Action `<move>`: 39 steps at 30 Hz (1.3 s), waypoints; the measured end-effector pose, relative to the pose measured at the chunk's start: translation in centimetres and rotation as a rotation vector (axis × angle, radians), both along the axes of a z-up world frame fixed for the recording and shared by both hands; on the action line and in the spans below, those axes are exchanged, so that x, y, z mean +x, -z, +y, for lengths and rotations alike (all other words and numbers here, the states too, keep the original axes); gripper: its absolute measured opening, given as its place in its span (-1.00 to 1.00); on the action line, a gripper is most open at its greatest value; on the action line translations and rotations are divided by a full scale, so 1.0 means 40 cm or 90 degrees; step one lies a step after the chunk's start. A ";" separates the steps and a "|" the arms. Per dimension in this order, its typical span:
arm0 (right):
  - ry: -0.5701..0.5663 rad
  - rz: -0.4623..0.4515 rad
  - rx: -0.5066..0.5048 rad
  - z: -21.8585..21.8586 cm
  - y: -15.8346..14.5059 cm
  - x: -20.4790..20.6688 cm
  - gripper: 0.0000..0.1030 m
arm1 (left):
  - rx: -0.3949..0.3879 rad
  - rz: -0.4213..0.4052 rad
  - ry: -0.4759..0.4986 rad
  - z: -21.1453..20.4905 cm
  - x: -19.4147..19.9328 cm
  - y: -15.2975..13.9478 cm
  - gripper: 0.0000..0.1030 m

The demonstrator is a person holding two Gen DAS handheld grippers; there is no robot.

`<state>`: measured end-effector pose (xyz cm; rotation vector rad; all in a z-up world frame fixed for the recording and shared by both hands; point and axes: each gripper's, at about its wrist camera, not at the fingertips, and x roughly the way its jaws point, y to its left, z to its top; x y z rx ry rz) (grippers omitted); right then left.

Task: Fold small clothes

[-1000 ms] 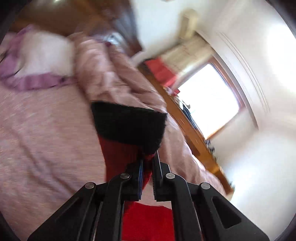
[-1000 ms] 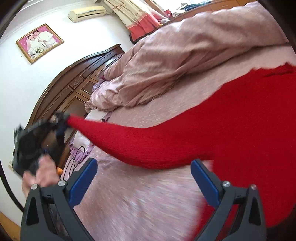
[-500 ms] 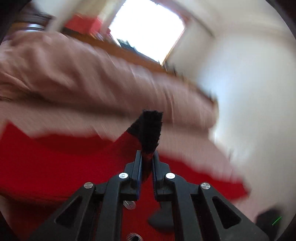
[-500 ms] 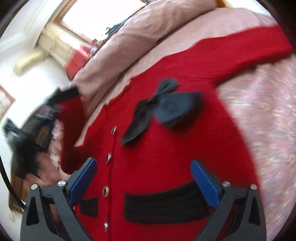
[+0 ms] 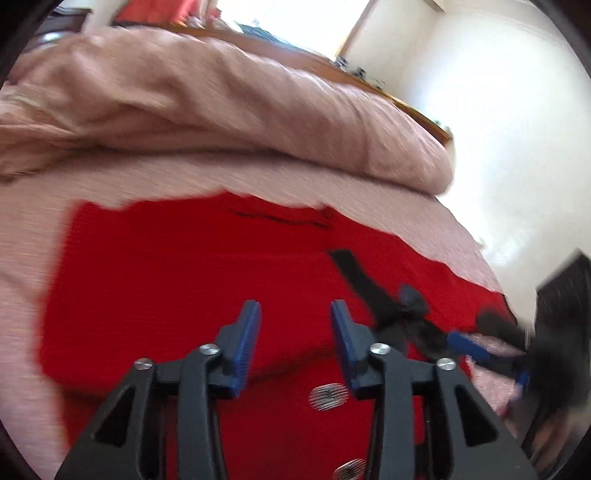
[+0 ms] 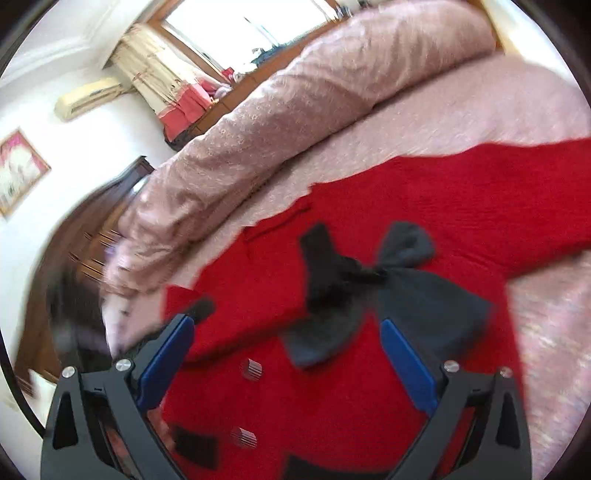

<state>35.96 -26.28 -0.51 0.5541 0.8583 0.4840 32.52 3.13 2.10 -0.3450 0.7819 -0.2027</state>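
1. Plainly, the red cardigan (image 6: 424,206) lay front up on the pink bedspread (image 6: 480,114), its black bow (image 6: 369,288) uppermost, one sleeve folded across its front.
2. Its other sleeve (image 6: 535,192) ran out toward two o'clock from the right gripper (image 6: 288,354), nearer that hand.
3. Both tools hung empty: the right spread wide, the left gripper (image 5: 293,332) with jaws just parted, nothing between them.

This is a home bedroom. Beyond the gripper fingers lies a bed (image 6: 498,122) under a pink sheet, with a rumpled pink duvet (image 6: 295,122) heaped along its far side. Further off, up and left of the tool, are a curtained window (image 6: 229,33), a wall air conditioner (image 6: 88,96), a framed photo (image 6: 18,171) and a dark wooden headboard (image 6: 96,229).
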 end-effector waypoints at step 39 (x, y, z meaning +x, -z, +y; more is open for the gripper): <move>-0.024 -0.027 -0.216 0.103 0.019 0.100 -0.86 | 0.081 0.125 -0.193 0.326 0.007 0.081 -0.09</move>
